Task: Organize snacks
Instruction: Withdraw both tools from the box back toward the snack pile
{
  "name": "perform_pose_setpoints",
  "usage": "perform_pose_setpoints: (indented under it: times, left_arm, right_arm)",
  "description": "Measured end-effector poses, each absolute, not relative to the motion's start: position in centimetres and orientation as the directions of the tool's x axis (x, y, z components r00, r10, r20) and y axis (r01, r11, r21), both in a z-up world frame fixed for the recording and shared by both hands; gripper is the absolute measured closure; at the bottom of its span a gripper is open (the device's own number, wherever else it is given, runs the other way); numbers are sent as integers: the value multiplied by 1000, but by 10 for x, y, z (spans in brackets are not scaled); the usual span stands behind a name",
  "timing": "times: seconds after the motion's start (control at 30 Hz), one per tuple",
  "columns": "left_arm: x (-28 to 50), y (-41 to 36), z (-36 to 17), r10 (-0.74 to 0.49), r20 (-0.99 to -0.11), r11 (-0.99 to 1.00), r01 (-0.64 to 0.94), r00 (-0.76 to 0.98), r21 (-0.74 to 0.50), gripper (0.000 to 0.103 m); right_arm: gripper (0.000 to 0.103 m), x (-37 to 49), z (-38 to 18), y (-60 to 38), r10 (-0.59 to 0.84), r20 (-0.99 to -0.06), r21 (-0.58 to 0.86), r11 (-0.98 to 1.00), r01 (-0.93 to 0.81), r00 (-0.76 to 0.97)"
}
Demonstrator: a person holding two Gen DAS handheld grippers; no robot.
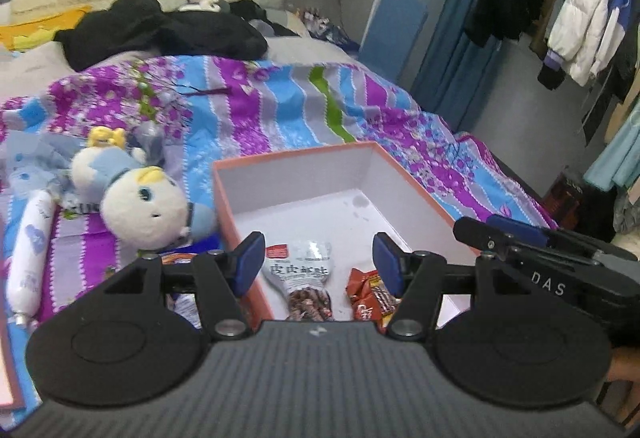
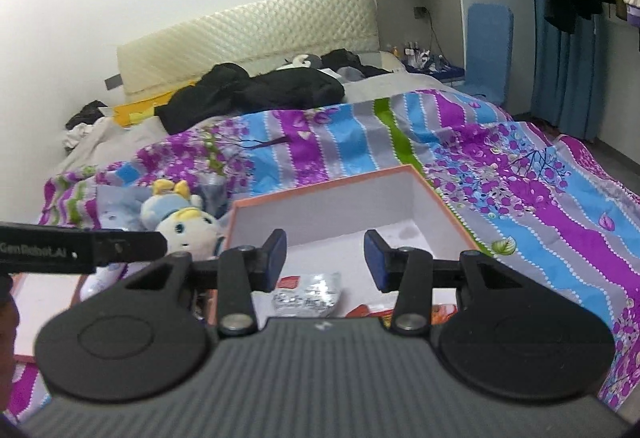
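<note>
Snacks (image 1: 308, 278) in box (image 1: 412, 181) under grippers | left gripper (image 1: 319, 262) parted, empty | right gripper (image 2: 325, 262) parted, empty

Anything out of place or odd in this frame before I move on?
Mostly fine: two snack packets lie loose in the orange box. A faint stain marks the box floor, and a white sausage-shaped pack lies outside beside the plush toy.

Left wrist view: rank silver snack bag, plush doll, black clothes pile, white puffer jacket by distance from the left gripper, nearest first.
From the left gripper:
1. Silver snack bag, in the orange box, just under the fingers.
2. Plush doll, on the bedspread to the left of the box.
3. Black clothes pile, far up the bed near the headboard.
4. White puffer jacket, hanging on the rack at far right.
</note>
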State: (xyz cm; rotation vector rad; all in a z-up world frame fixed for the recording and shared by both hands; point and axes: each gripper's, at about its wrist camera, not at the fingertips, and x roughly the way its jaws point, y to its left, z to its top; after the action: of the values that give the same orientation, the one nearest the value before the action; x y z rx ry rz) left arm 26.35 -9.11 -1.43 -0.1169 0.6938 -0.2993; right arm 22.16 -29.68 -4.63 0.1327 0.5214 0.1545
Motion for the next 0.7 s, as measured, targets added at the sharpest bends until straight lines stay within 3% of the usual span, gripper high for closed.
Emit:
perform_pose_setpoints:
  times: [0.37,0.7]
  left_arm:
    - [182,-34,-5,-238,-563,967,138,791,-215,38]
    - [107,0,-27,-163,-537,976,55,828,-211,38]
  right_arm:
    - [58,164,-38,-251,252,-428,182,965,-190,868]
    - [58,121,-60,-228,263,-448,206,960,-187,855]
